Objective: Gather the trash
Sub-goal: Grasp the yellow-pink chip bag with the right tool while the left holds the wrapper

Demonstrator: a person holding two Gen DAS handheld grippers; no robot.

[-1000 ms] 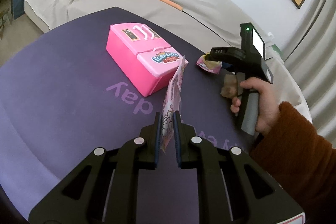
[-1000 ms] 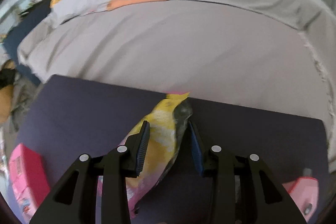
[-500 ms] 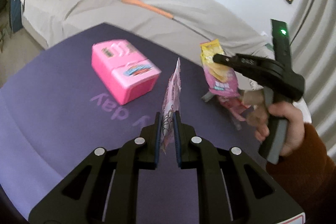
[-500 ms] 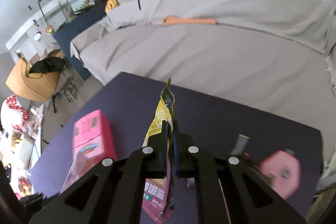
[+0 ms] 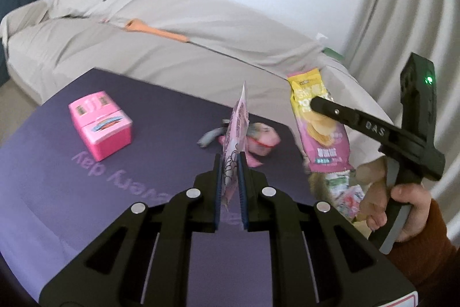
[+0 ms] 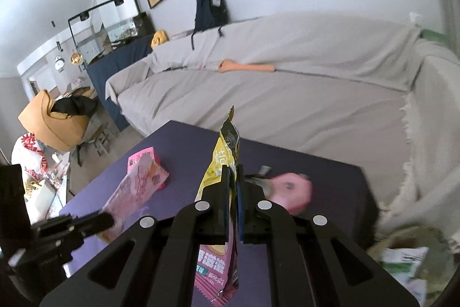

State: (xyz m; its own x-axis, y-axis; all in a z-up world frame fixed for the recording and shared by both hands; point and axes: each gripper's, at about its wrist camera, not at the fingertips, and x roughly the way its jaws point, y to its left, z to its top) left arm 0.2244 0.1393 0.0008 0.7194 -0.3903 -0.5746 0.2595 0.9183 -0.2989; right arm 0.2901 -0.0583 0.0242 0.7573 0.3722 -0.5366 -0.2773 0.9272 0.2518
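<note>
My left gripper [image 5: 230, 156] is shut on a pink snack wrapper [image 5: 237, 123], held upright above the purple table [image 5: 57, 186]. The wrapper also shows in the right wrist view [image 6: 138, 186], with the left gripper [image 6: 107, 216] at lower left. My right gripper [image 6: 233, 170] is shut on a yellow and pink chip bag [image 6: 222, 160], lifted above the table. In the left wrist view the chip bag [image 5: 319, 123] hangs from the right gripper [image 5: 314, 101] at the right. More trash [image 5: 342, 192] lies low at the right, past the table's edge.
A pink toy box [image 5: 100, 125] stands on the table's left. A pink round toy [image 5: 263, 141] and a grey item [image 5: 211, 135] lie at the far edge. A grey covered sofa [image 5: 172, 48] with an orange scratcher [image 5: 156, 32] is behind.
Both grippers have risen with their wrappers. The right gripper has carried the chip bag further right, toward the table's edge. The pink round toy has come into view.
</note>
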